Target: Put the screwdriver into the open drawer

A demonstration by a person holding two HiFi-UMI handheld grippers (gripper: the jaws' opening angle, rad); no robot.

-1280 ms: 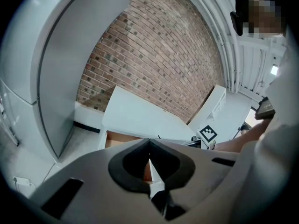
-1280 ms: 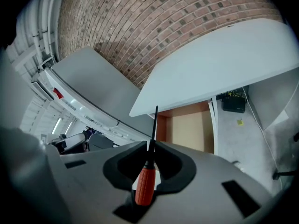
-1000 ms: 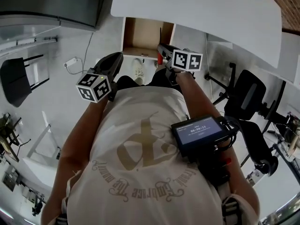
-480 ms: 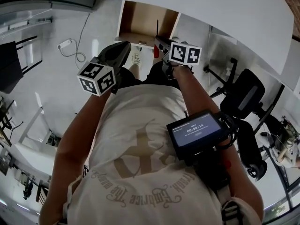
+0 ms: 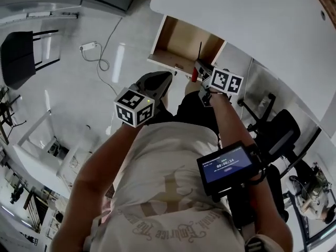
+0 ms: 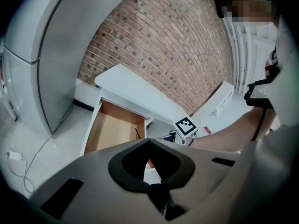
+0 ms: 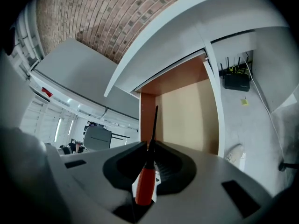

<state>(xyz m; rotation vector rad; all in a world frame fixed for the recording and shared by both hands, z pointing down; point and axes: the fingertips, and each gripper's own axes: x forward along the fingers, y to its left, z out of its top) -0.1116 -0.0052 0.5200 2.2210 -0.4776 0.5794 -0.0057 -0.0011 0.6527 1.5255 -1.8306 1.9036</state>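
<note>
Red at the handle and dark along its thin shaft, the screwdriver (image 7: 145, 185) sits clamped between the jaws of the right gripper (image 7: 150, 147); the jaws are narrow and press on it where handle meets shaft; the shaft sticks out past the tips, and the right gripper view shows it against the left inner wall of the drawer (image 7: 187, 111). In the head view the screwdriver (image 5: 195, 72) is at the near right corner of the drawer (image 5: 181, 43), not yet lying in it; how high above the rim it is I cannot tell. The drawer is pulled out from under a white table (image 5: 252, 20), and its pale wooden bottom shows bare. The left gripper (image 6: 148, 140) is to the left of the right one and points toward the same drawer; its jaw tips meet with nothing between them. Each gripper carries a marker cube, the left (image 5: 134, 107) and the right (image 5: 227, 81). A device with a lit screen (image 5: 226, 164) is strapped at the person's right side. A brick wall (image 6: 173, 45) rises behind the table; a white cable (image 5: 97, 54) trails across the pale floor; a black chair (image 5: 21, 56) stands well apart at the left.
</note>
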